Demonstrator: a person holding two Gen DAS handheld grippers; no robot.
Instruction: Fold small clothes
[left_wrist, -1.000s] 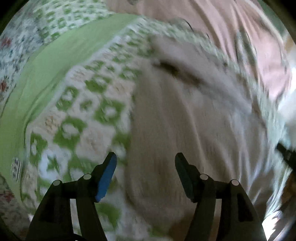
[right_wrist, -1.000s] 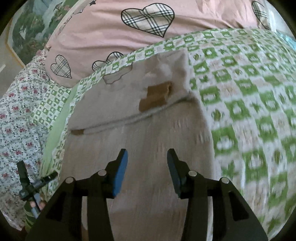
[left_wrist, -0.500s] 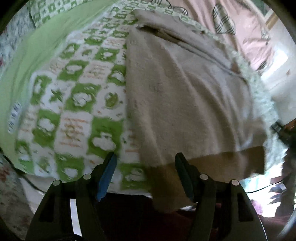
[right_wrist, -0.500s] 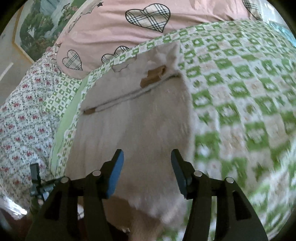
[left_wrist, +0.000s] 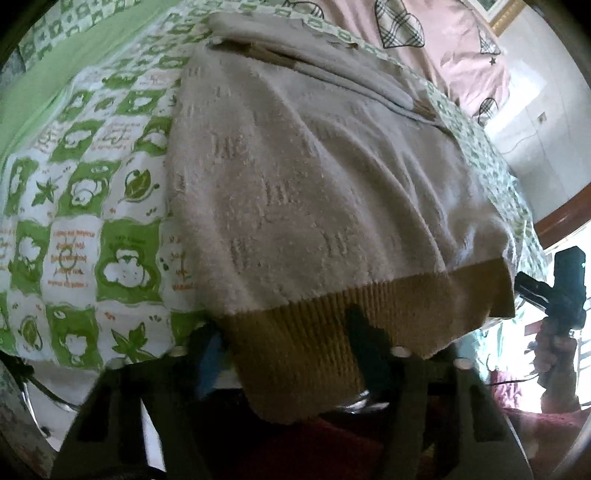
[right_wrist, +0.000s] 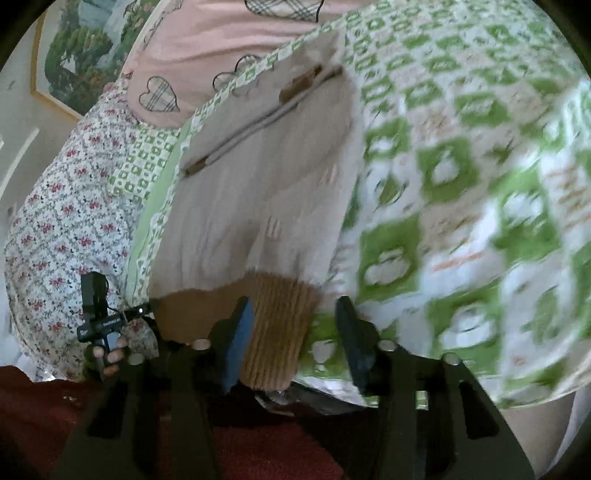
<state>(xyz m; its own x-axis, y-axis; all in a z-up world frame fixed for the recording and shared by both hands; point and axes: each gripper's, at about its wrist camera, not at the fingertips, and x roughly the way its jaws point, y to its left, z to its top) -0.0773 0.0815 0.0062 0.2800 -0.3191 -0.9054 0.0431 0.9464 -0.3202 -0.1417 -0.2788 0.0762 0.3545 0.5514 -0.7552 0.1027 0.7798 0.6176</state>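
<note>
Both grippers at sweater (left_wrist: 314, 177) hem
Soft, limp knit; take ribbed hem (left_wrist: 325, 332) at frame bottom. L gripper (left_wrist: 284, 354) & R gripper (right_wrist: 291, 339) closing, hem between jaws, grip unclear

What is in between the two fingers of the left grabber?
In the left wrist view, the sweater's brown ribbed hem hangs between the left gripper's jaws, which have just been closing. The right wrist view shows another part of that hem.
</note>
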